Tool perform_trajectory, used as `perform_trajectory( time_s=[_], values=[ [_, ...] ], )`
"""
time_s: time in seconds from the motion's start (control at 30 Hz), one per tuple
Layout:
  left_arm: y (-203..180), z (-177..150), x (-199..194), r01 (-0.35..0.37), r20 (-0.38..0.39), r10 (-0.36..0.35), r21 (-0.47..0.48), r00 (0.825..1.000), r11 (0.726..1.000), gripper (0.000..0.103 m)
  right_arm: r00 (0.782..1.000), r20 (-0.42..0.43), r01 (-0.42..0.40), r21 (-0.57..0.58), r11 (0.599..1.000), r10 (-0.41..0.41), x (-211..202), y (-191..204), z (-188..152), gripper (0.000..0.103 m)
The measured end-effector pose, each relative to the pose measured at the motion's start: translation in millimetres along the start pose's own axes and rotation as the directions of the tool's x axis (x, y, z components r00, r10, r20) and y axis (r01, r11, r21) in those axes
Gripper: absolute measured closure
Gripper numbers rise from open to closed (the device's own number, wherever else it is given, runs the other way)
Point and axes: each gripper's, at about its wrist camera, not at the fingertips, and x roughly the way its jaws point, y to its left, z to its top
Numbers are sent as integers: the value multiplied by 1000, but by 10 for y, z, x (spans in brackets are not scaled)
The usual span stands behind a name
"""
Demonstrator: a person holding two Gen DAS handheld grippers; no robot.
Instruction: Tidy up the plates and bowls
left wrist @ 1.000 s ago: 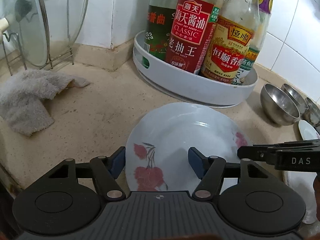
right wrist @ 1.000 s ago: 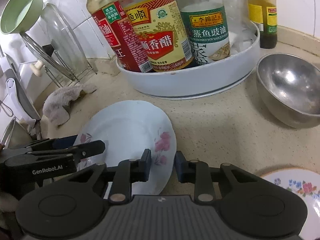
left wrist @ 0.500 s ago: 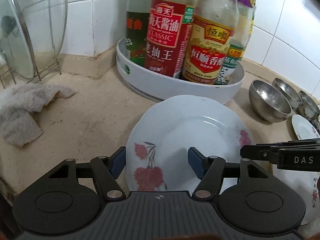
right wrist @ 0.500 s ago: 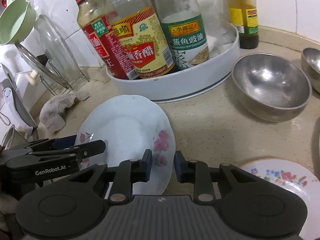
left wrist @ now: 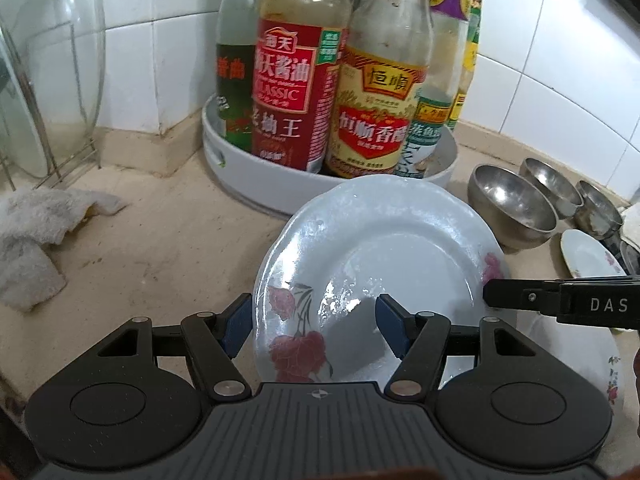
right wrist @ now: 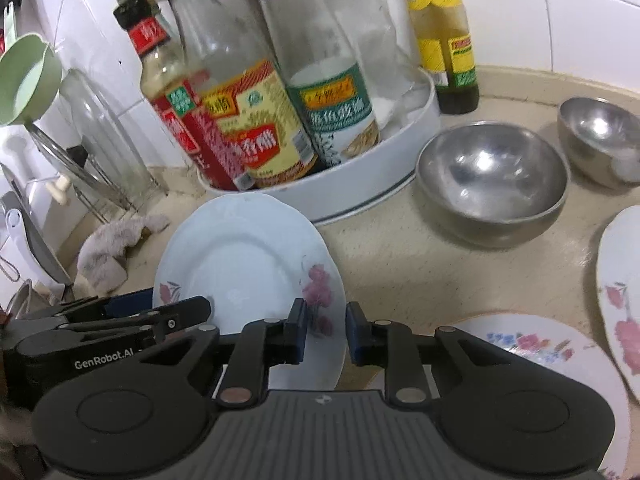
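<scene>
1. Now, front and centre sits the white plate with red flowers, tilted up off the beige counter, its far rim close to the white turntable tray.
2. Left gripper has its blue pads spread wide, one on either side of the plate's near left rim, with the flower print between them; whether either pad touches the china, I cannot tell.
3. Over in the right wrist view, the right gripper has its pads set narrowly apart on the same plate's right edge, the rim running into the gap between them; a firm pinch is not clear from here.
4. From the left wrist view that right gripper shows as a black bar marked DAS, reaching in at the plate's right rim.
5. Sauce bottles stand packed upright in the turntable tray, red and yellow labels facing out.
6. Right of the tray, steel bowls sit in a row on the counter, the nearest one empty and well apart from the held plate.
7. Two more flowered plates show at the right: one flat just beside the right gripper, another tilted at the frame edge.
8. Far left, a crumpled grey cloth lies below a glass lid in a wire rack.
</scene>
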Motion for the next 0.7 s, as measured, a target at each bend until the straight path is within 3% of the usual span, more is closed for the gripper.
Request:
perform_trajectory(
  time_s=[0.7],
  values=[
    [-401, 113, -15, 109, 8, -110, 111, 994, 988, 33, 997, 43, 64, 139, 988, -71, -493, -275, -88, 83]
  ],
)
